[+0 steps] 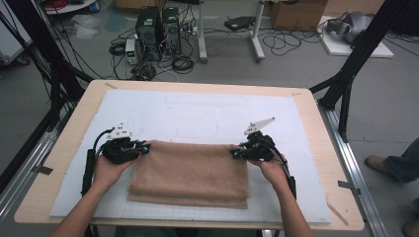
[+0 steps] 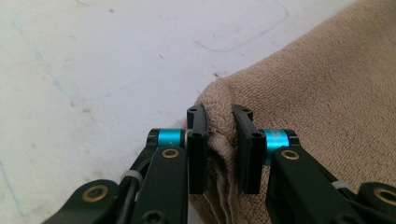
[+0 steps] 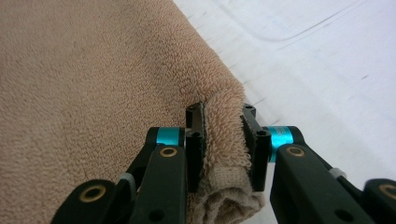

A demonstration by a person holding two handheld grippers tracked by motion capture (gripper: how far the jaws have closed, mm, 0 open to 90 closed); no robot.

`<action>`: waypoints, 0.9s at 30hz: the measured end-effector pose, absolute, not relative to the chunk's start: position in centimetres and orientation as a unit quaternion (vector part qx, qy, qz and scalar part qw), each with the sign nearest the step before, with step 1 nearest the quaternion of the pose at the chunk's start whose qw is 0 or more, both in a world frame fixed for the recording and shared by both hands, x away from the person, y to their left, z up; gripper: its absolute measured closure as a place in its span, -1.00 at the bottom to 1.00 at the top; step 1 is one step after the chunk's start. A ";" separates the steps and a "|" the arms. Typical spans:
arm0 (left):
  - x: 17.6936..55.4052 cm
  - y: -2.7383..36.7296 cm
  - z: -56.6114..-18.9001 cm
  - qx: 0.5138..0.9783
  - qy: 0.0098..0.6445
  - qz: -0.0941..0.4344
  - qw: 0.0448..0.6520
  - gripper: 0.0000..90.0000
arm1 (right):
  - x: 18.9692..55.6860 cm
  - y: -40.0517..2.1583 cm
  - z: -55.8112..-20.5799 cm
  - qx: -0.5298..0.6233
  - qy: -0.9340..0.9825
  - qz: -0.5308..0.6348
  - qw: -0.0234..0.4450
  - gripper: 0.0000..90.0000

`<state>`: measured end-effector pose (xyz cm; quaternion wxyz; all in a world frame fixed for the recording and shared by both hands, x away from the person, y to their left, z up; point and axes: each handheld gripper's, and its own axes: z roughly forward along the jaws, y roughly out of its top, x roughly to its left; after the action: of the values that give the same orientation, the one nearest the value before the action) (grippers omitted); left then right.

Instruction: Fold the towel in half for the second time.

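A tan terry towel (image 1: 190, 173) lies folded on the white mat, its fold along the far edge. My left gripper (image 1: 143, 148) is at the towel's far left corner, and in the left gripper view its jaws (image 2: 219, 135) are shut on the bunched towel corner (image 2: 219, 100). At the far right corner sits my right gripper (image 1: 236, 153); in the right gripper view its jaws (image 3: 223, 140) pinch the thick folded towel edge (image 3: 223, 116). Both hands hold the grippers low over the table.
The white mat (image 1: 197, 113) covers most of the wooden table (image 1: 316, 128). Beyond the far edge stand computer towers (image 1: 158, 29), cables and a table leg. A black frame post (image 1: 346, 94) rises at the right, and a person's shoe (image 1: 378, 163) shows there.
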<state>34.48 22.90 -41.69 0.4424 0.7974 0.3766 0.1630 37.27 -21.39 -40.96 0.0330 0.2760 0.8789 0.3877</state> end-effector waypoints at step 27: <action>41.0 22.5 -38.5 0.770 0.418 0.189 0.443 0.19 | 43.6 -22.5 -38.6 0.349 0.844 0.394 0.103 0.03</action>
<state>40.96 22.46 -38.55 0.4431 0.7702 0.4180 0.1889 43.61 -22.48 -38.62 0.1026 0.3493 0.8437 0.3944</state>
